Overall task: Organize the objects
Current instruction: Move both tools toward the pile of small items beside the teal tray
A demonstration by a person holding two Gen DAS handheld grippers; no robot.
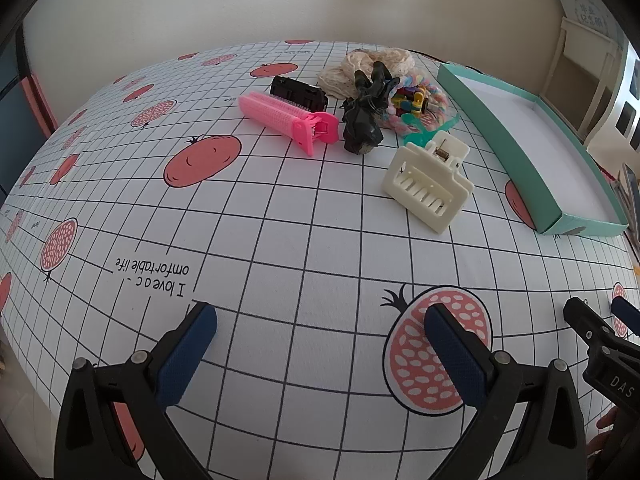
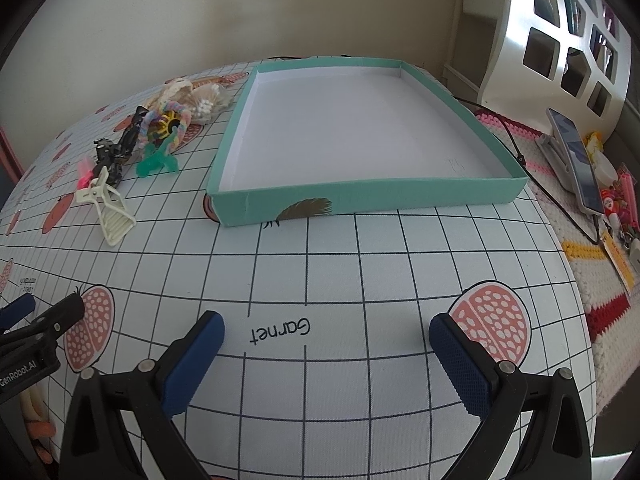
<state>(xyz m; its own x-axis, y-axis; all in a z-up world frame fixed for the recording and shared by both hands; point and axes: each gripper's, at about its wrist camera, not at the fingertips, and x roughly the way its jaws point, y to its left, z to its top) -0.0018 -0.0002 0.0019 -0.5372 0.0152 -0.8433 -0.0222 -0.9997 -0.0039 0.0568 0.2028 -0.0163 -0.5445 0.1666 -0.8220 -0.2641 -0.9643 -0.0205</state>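
In the left wrist view, the left claw (image 1: 320, 356) fills the bottom of the frame with its blue-padded fingers (image 1: 186, 356) spread wide and nothing between them, hanging over the checked worktop (image 1: 280, 220) with its pomegranate print. Left of centre in the upper half lies a pink hair clip (image 1: 286, 118), with a black clip (image 1: 298, 94) touching it from behind. Just right of these sits a crumpled black hair tie (image 1: 362, 120), and behind it a cream lace scrunchie (image 1: 372, 66). A clear bag of small coloured hair accessories (image 1: 416, 104) leans beside the black tie, with a green clip (image 1: 420, 132) at its lower edge. Right of centre stands a cream claw clip (image 1: 430, 182), just in front of the green one. Along the right edge runs a shallow teal box (image 1: 516, 148) (white inside), with nothing in it. The other claw shows at the lower right corner.

In the right wrist view, the same pile of accessories sits at the upper left, the cream claw clip (image 2: 108, 208) nearest the camera. The teal box (image 2: 360, 200) takes the upper centre, well apart from the clips. At the bottom, the right claw (image 2: 326, 356) gapes fully and holds nothing. At the far right a phone (image 2: 576, 164) lies on a crocheted mat (image 2: 592, 280).
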